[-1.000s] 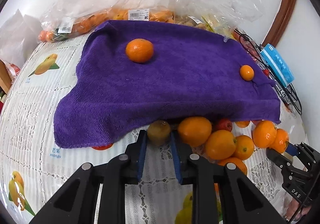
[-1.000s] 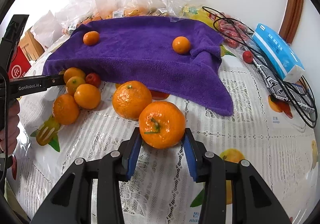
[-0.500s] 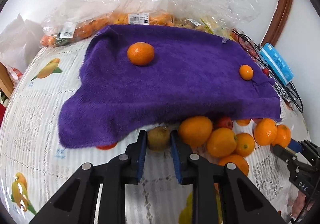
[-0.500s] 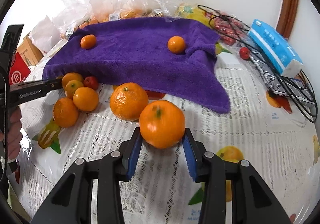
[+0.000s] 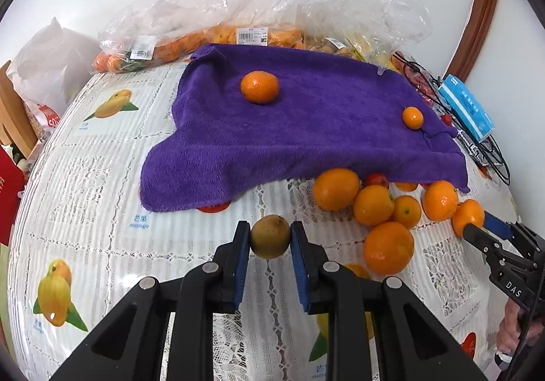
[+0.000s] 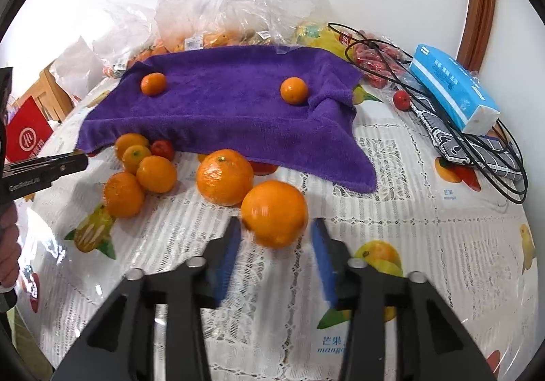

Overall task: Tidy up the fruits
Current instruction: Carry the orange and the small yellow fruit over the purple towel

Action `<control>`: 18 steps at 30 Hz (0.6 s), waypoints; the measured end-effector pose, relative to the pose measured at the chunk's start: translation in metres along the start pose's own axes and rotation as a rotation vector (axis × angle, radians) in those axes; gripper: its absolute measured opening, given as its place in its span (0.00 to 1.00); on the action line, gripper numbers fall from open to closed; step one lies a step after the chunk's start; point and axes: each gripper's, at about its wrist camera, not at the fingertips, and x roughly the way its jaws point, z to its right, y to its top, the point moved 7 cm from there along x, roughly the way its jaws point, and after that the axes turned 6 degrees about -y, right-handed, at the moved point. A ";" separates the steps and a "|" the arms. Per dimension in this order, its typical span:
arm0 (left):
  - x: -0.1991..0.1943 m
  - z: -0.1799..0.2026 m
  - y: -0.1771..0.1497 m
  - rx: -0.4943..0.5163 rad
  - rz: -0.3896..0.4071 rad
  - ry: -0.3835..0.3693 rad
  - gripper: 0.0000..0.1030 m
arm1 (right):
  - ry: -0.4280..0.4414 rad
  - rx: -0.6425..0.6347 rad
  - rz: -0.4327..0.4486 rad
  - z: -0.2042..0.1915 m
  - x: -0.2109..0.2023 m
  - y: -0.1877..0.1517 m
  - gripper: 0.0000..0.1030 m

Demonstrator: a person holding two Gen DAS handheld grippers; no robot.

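My left gripper (image 5: 270,234) is shut on a small brownish-green fruit (image 5: 270,239), held above the tablecloth short of the purple towel (image 5: 306,136). My right gripper (image 6: 275,234) has its jaws opening. A large orange (image 6: 274,212) sits blurred between them, and the blue pads (image 6: 320,244) stand off its sides. Two small oranges (image 6: 153,84) (image 6: 294,90) rest on the towel (image 6: 231,115). A cluster of oranges (image 5: 373,205) with a small red fruit (image 5: 375,179) lies at the towel's near edge, and another big orange (image 6: 224,176) lies just beyond the right gripper.
Clear plastic bags of fruit (image 5: 252,37) are heaped behind the towel. A blue tissue pack (image 6: 453,88), black cables (image 6: 477,142) and a patterned pouch (image 6: 453,142) lie at the right. A red bag (image 6: 29,136) stands at the left edge. A lace cloth with fruit prints (image 5: 102,210) covers the table.
The left gripper has drawn back from the towel's edge and risen a little with the brownish fruit. The right gripper's jaws have spread off the orange they were gripping.
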 end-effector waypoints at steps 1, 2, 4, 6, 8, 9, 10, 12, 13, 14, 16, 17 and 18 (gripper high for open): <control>0.001 0.000 0.000 0.001 0.000 0.001 0.23 | 0.000 -0.003 0.001 0.000 0.001 0.000 0.49; 0.003 0.001 0.001 0.001 -0.002 0.002 0.23 | 0.003 -0.010 0.000 -0.001 0.004 0.001 0.49; 0.007 0.001 0.003 0.000 -0.006 -0.002 0.23 | 0.001 -0.015 -0.014 -0.002 0.011 0.001 0.49; 0.010 0.001 0.005 -0.001 -0.005 -0.010 0.23 | 0.022 -0.007 -0.041 -0.002 0.019 -0.001 0.42; 0.010 0.002 0.006 0.000 0.000 -0.016 0.23 | 0.030 0.005 -0.036 0.000 0.020 0.000 0.42; 0.010 0.003 0.007 -0.001 0.001 -0.018 0.23 | 0.033 0.008 -0.041 0.000 0.020 0.000 0.42; 0.010 0.003 0.008 -0.002 0.002 -0.021 0.23 | 0.033 0.012 -0.044 0.001 0.019 0.000 0.42; 0.008 0.005 0.011 -0.002 0.010 -0.026 0.23 | 0.021 0.019 -0.029 0.004 0.013 0.003 0.42; 0.005 0.006 0.013 0.000 0.017 -0.025 0.23 | 0.018 0.018 -0.024 0.005 0.010 0.005 0.42; 0.002 0.006 0.015 0.001 0.022 -0.024 0.23 | 0.014 0.018 -0.015 0.006 0.006 0.007 0.42; -0.004 0.006 0.018 -0.001 0.033 -0.019 0.23 | 0.002 0.020 0.007 0.009 -0.005 0.014 0.42; -0.008 0.006 0.021 -0.003 0.039 -0.019 0.23 | -0.001 0.020 0.017 0.010 -0.010 0.018 0.42; -0.011 0.007 0.023 -0.004 0.047 -0.022 0.23 | -0.004 0.019 0.025 0.010 -0.015 0.022 0.42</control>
